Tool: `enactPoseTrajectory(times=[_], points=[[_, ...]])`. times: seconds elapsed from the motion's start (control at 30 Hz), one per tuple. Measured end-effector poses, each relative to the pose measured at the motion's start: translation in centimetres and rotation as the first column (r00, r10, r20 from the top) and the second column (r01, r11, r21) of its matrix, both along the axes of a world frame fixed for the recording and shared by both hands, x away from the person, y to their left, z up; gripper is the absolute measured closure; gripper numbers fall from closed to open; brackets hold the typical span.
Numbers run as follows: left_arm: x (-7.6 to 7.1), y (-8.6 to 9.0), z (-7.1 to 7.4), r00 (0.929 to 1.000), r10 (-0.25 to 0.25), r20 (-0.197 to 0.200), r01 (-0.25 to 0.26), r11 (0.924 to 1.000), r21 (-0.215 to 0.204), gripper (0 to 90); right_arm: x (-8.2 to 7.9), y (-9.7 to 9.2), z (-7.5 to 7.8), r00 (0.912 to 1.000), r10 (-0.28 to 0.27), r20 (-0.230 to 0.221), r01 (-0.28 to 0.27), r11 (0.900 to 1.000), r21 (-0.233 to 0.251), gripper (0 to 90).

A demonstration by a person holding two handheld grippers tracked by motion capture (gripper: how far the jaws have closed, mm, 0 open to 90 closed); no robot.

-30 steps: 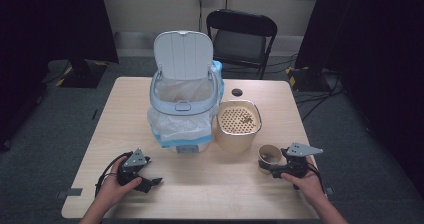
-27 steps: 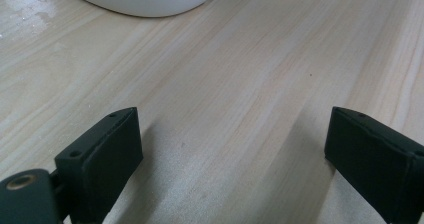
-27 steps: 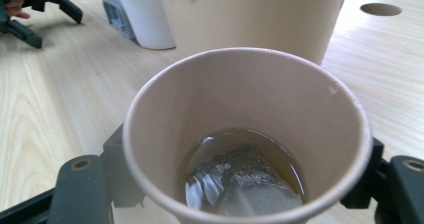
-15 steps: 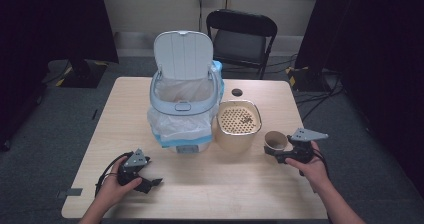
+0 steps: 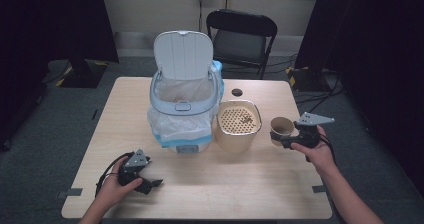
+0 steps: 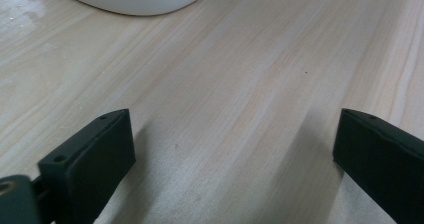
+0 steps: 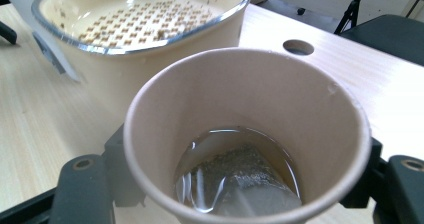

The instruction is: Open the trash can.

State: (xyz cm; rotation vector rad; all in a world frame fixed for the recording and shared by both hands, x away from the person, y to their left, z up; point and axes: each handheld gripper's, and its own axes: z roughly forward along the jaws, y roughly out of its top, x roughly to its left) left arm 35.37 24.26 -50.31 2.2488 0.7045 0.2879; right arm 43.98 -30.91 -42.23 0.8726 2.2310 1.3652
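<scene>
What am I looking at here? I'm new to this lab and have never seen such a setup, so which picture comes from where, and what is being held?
No robot here: a person holds a hand-held two-jaw gripper in each hand. The high view looks down on the wooden table from above. The other two pictures come from cameras riding on the grippers, looking along their black jaws. On the table stand a white bin with its lid up and a bag inside, a beige container with a perforated insert, and a small dark round spot. The right gripper holds a paper cup with liquid and a tea bag. The left gripper rests low over the table, its jaws just opened, nothing between them.
</scene>
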Motion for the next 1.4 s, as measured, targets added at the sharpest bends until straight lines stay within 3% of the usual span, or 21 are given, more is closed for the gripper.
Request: enactPoseTrajectory(times=[0.6,0.87,1.1,1.4], points=[[0.0,-0.1,0.0,1.0000,0.000,-0.001,0.000,1.0000,-0.001,0.0,3.8,1.2,3.8,0.9995,-0.007,0.031,0.007,0.9999,-0.014,26.4],[0.0,-0.1,0.0,1.0000,0.000,-0.001,0.000,1.0000,-0.001,0.0,5.3,1.9,5.5,0.9979,-0.001,0.065,0.006,0.9976,-0.069,26.5],[0.0,-0.1,0.0,1.0000,0.000,-0.001,0.000,1.0000,-0.001,0.0,6.7,2.4,6.5,0.9939,0.006,0.110,0.004,0.9957,-0.093,26.6],[0.0,-0.1,0.0,1.0000,0.000,-0.002,0.000,1.0000,-0.001,0.0,8.4,2.9,6.9,0.9890,0.035,0.144,-0.024,0.9964,-0.082,26.6]])
